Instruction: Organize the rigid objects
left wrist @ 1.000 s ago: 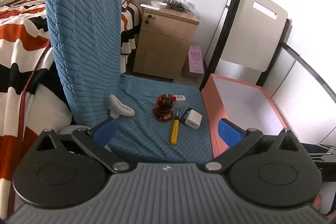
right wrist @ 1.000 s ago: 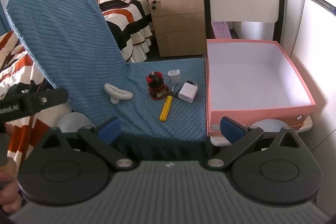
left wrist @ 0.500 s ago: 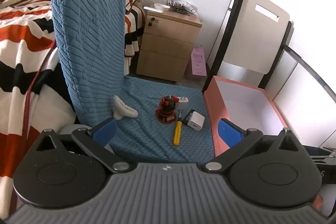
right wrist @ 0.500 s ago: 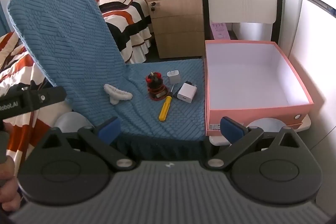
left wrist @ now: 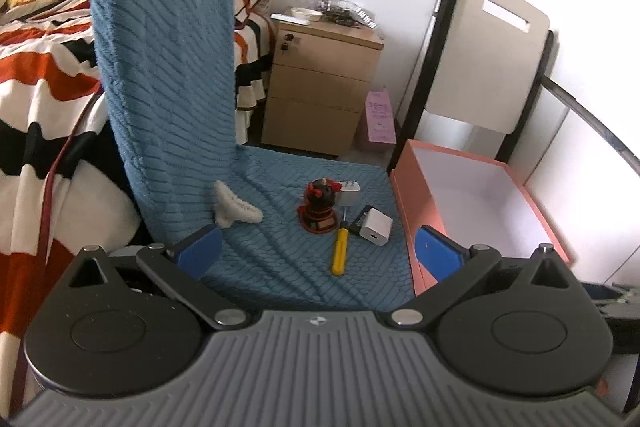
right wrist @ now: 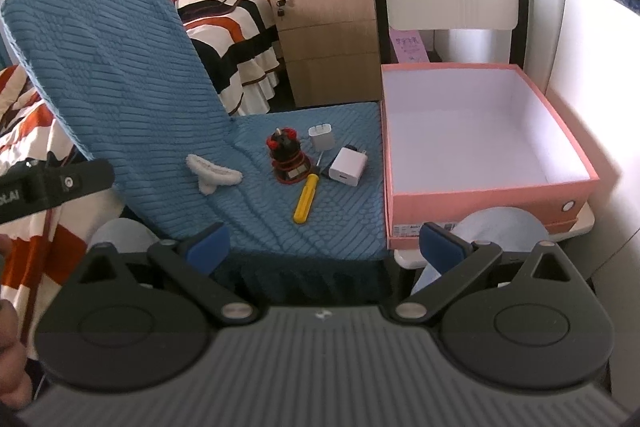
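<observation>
On the blue-covered chair seat (right wrist: 328, 223) lie a red-and-black gadget (right wrist: 287, 155), a grey plug adapter (right wrist: 321, 136), a white charger block (right wrist: 350, 165), a yellow-handled screwdriver (right wrist: 305, 197) and a white fuzzy piece (right wrist: 211, 173). The same items show in the left wrist view: gadget (left wrist: 320, 206), adapter (left wrist: 349, 191), charger (left wrist: 375, 227), screwdriver (left wrist: 340, 251), fuzzy piece (left wrist: 234, 206). An empty pink box (right wrist: 484, 131) stands right of the seat, and also shows in the left wrist view (left wrist: 476, 203). My left gripper (left wrist: 318, 251) and right gripper (right wrist: 326, 243) are both open, empty, short of the seat's front edge.
The chair's tall blue backrest (left wrist: 168, 59) rises at the left. A striped bed (left wrist: 36, 75) lies beyond it. A wooden nightstand (left wrist: 320, 87) and a folded white chair (left wrist: 484, 67) stand behind. The box rests on a white stool (right wrist: 576, 227).
Both views have drifted slightly nearer the seat, and the left view has shifted a little right. The objects have not moved. Both grippers stay open.
</observation>
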A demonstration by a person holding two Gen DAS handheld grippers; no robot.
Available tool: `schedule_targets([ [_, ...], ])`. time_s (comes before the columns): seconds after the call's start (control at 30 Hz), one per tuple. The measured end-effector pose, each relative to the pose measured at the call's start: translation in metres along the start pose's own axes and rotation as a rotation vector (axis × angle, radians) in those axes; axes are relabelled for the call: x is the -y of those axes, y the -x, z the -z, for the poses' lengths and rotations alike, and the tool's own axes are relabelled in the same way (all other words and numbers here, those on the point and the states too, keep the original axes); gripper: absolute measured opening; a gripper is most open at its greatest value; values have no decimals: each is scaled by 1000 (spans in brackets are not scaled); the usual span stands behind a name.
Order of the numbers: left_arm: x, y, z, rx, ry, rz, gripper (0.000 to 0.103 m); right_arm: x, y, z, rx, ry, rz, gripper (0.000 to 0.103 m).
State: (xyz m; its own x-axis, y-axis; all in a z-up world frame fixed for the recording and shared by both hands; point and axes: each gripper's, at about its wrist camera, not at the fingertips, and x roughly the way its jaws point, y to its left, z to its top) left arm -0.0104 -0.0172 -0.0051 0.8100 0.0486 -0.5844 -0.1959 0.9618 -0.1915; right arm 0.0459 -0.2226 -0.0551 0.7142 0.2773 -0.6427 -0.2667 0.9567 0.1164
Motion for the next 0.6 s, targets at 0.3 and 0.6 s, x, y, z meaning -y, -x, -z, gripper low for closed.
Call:
schedule_targets([
  [0.3, -7, -6, 11, -20, 8, -6, 103, 6, -1, 8, 3, -30, -17, 103],
  [0.6, -6, -1, 18, -10, 17, 2, 103, 6, 2, 16, 3, -51, -24, 103],
])
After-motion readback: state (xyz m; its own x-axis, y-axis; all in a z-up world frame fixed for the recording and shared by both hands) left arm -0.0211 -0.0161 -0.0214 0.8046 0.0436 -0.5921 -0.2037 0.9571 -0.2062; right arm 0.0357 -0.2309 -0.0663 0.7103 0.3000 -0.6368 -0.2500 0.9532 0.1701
